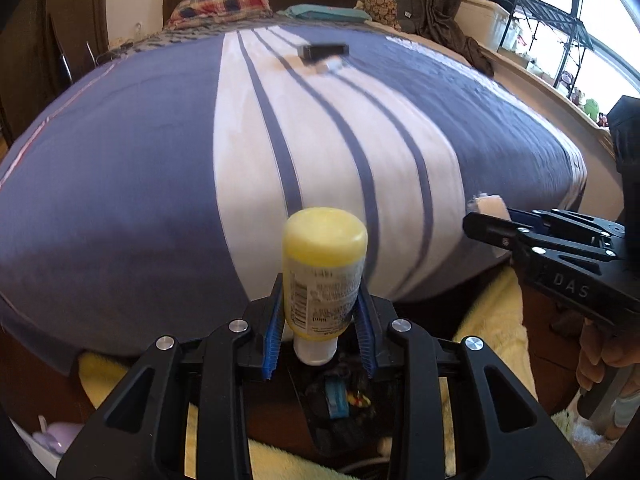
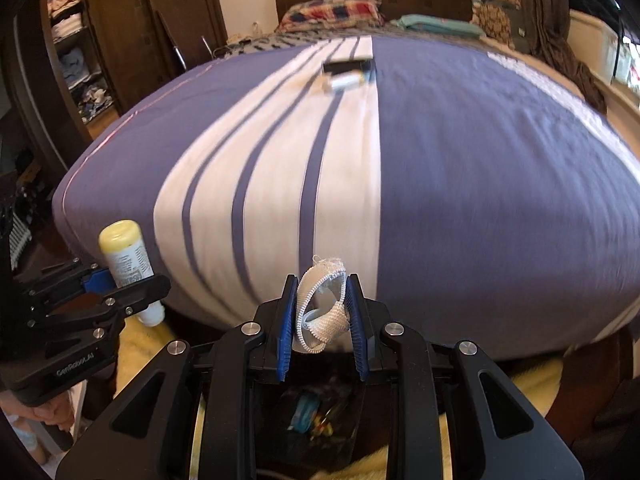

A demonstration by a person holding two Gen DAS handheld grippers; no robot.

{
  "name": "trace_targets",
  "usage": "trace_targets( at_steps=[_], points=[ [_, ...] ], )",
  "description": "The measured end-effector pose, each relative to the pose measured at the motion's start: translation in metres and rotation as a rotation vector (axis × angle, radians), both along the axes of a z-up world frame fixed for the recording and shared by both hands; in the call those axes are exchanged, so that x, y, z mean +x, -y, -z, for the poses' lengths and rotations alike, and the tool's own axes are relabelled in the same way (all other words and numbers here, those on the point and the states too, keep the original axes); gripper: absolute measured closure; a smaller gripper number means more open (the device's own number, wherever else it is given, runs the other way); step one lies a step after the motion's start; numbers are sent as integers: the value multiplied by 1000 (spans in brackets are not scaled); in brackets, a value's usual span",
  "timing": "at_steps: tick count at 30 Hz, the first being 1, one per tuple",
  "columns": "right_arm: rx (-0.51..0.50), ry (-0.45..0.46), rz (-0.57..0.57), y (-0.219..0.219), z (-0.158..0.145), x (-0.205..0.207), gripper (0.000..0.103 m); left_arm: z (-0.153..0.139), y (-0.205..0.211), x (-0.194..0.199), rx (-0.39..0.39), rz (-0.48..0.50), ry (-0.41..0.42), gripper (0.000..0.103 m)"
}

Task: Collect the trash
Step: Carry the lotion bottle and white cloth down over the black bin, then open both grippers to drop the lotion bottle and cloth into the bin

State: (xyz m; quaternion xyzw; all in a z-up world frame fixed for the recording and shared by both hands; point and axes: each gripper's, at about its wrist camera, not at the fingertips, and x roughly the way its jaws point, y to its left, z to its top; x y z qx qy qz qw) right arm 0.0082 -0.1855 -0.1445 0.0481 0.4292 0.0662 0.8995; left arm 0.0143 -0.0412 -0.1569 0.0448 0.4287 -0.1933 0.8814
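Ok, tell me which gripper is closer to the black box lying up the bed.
Neither clearly: both are back at the foot of the bed, far from the black box. Left gripper holds the yellow bottle; right gripper holds the white scrap.

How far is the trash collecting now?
In hand: the left tongs grip a yellow bottle, the right tongs grip a white zipper scrap, both above a black bin already holding scraps. Left: a dark box and a white item on the bed.
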Motion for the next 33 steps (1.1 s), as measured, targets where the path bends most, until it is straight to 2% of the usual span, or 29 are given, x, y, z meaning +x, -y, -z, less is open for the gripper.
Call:
trace_targets(
  at_steps=[8, 15, 26, 33],
  points=[
    [-10, -100, -13, -10, 43, -19, 78, 59, 4, -25, 29, 19, -136, 73],
    [-26, -192, -14, -14, 79, -24, 78, 107, 8, -31, 48, 39, -257, 73],
    [-4, -321, -26, -21, 124, -17, 77, 153, 8, -22, 44, 51, -407, 73],
    [23, -377, -43, -22, 140, -12, 75, 165, 8, -16, 31, 49, -460, 73]
  ],
)
